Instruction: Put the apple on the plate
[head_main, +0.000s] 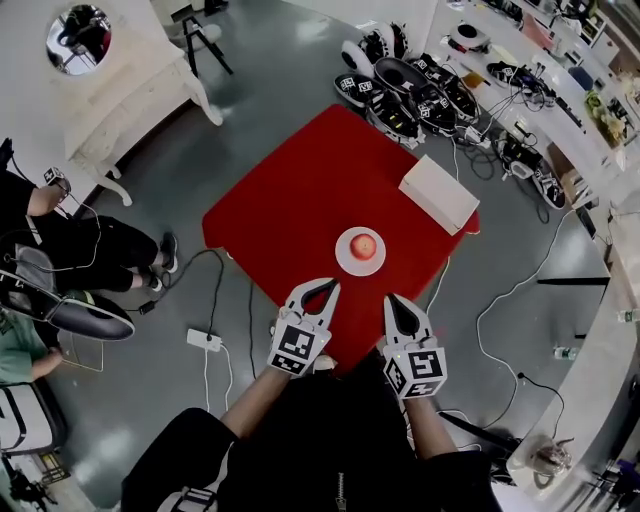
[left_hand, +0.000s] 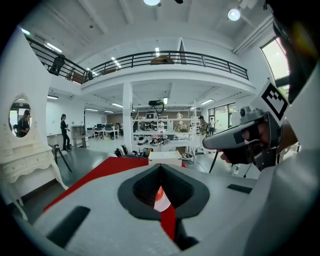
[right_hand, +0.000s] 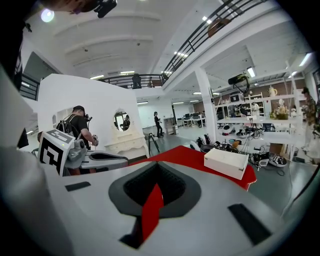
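A red apple (head_main: 364, 246) sits on a small white plate (head_main: 343, 259) near the front right of the red table (head_main: 290, 200). My left gripper (head_main: 328, 287) hovers over the table's front edge, left of and short of the plate, jaws shut and empty. My right gripper (head_main: 392, 301) hangs beside it, just below the plate, jaws likewise shut with nothing held. In the left gripper view a sliver of the plate (left_hand: 161, 201) and apple (left_hand: 159, 191) shows through the slit between the jaws. The right gripper view shows only red tabletop (right_hand: 150, 210) through its slit.
A white box (head_main: 438, 193) lies on the table's right corner, behind the plate. Shoes and cables (head_main: 410, 95) crowd the floor beyond the table. A white dresser (head_main: 130, 90) stands far left, a seated person (head_main: 90, 250) at left, a power strip (head_main: 203, 340) on the floor.
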